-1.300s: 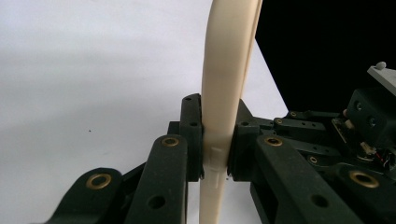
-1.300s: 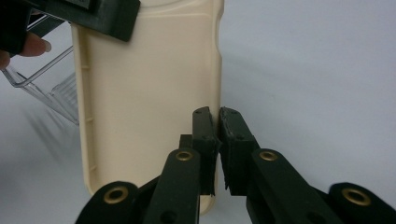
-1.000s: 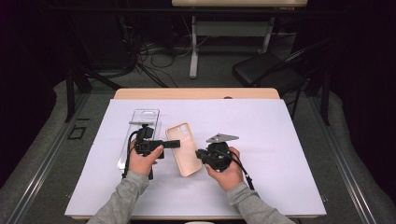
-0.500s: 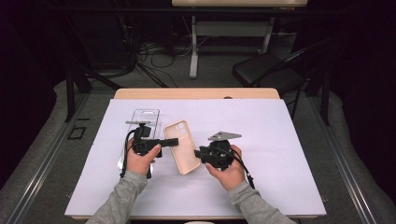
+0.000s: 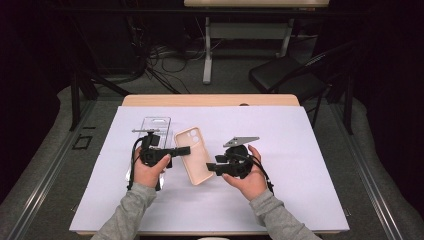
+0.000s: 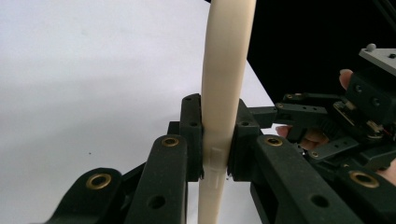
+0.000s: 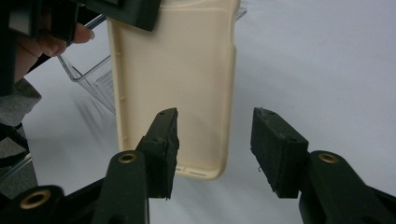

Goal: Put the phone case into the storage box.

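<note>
A white sheet (image 5: 300,165) covers the table in a dark room with cables and a chair behind. Left of the beige phone case (image 5: 194,155) lies a clear plastic case (image 5: 155,125). The left gripper (image 5: 182,150) is clamped on the beige case's edge, holding it. To the case's right, the right gripper (image 5: 212,167) has its jaws spread wide at the case's lower end, touching nothing.

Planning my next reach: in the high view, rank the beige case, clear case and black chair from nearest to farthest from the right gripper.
1. Beige case: just left of the right gripper.
2. Clear case: farther left, beyond the left gripper.
3. Black chair: off the table, far behind.
</note>
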`<state>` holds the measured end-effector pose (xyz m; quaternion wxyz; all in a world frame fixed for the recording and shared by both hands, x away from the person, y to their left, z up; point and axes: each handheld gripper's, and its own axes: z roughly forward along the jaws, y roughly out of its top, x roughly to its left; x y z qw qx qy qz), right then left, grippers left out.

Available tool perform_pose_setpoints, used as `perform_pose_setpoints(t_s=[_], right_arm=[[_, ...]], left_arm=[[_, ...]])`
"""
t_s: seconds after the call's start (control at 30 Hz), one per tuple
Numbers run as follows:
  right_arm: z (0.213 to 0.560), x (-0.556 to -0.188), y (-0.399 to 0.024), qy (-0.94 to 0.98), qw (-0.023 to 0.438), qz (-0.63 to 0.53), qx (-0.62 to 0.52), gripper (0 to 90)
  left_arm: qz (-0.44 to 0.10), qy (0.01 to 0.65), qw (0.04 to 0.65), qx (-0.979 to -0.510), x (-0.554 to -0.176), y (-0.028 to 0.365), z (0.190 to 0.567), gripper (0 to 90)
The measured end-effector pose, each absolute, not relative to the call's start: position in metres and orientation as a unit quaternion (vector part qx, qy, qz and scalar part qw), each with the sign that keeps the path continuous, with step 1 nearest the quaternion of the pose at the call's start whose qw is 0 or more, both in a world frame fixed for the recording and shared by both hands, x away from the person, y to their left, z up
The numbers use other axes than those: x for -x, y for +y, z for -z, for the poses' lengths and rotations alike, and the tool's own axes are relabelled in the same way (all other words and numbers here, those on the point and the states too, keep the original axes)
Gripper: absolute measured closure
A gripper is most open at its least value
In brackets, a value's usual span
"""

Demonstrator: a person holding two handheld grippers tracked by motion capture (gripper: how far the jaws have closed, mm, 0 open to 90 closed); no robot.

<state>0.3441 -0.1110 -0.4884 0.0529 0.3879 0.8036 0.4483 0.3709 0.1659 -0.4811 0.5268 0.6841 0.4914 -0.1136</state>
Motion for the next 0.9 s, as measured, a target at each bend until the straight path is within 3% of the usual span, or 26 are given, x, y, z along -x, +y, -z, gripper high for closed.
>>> perform_pose_setpoints(t_s=[0.53,0.9], right_arm=[[0.479,-0.349,-0.128,0.793,0.045,-0.472,-0.383,58.0],[0.473,-0.347,-0.131,0.804,0.045,-0.476,-0.353,51.9]], left_arm=[[0.085,0.456,0.542,-0.701,-0.368,0.170,0.471,80.2],[0.087,0.430,0.555,-0.706,-0.365,0.172,0.464,80.2]])
